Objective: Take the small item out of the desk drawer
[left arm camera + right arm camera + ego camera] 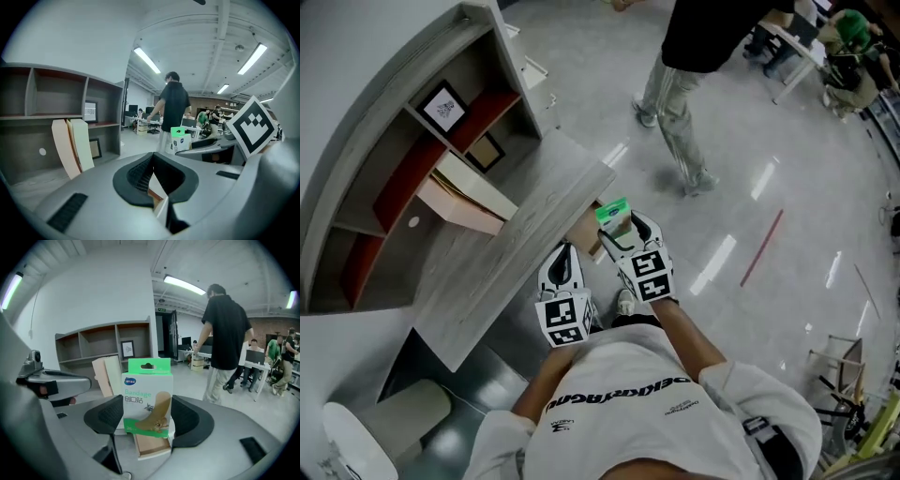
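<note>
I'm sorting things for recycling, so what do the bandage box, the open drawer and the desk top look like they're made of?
The bandage box looks like thin printed cardboard, slightly glossy, with a punched hang tab. The drawer seems pale raw wood or fibreboard, matt, thin-walled. The desk top is probably laminated board: matt grey wood-grain print.

The head camera looks steeply down past the wearer's chest onto the left gripper (565,255), right gripper (621,231) and desk (511,248). Each gripper camera sits close behind its own jaws, facing out across the office. All three views share the shelf unit (389,183), green-topped box (147,397) and a person in black (225,329).
</note>
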Available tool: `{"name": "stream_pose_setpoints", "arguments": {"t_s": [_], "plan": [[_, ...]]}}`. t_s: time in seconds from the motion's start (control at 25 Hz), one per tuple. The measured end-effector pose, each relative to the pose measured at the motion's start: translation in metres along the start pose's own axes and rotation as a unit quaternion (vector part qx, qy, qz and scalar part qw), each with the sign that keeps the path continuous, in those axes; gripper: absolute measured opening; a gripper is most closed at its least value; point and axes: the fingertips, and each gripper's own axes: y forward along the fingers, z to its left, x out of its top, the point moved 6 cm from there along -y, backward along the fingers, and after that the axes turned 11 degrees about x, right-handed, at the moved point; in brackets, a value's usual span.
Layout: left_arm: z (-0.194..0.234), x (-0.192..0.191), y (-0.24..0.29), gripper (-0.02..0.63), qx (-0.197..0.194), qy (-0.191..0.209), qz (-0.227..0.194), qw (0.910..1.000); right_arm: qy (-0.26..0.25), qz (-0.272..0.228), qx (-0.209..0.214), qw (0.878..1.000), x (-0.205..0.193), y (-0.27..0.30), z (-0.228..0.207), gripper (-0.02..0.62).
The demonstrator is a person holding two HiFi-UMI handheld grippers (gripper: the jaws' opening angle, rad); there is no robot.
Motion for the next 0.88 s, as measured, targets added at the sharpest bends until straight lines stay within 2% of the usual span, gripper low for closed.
{"name": "stream_pose_setpoints", "arguments": {"t_s": [0.4,0.88], "plan": [[0.007,0.036,-0.007,0.015,0.0,0.005,-0.045,0.999,-0.013,-0.048,0.0,0.999,0.036,-0.022,0.015,0.347],[0.013,0.059,-0.009,0.015,0.005,-0.002,-0.08,0.9968,-0.03,-0.084,0.008,0.996,0.061,-0.033,0.023,0.347]]}}
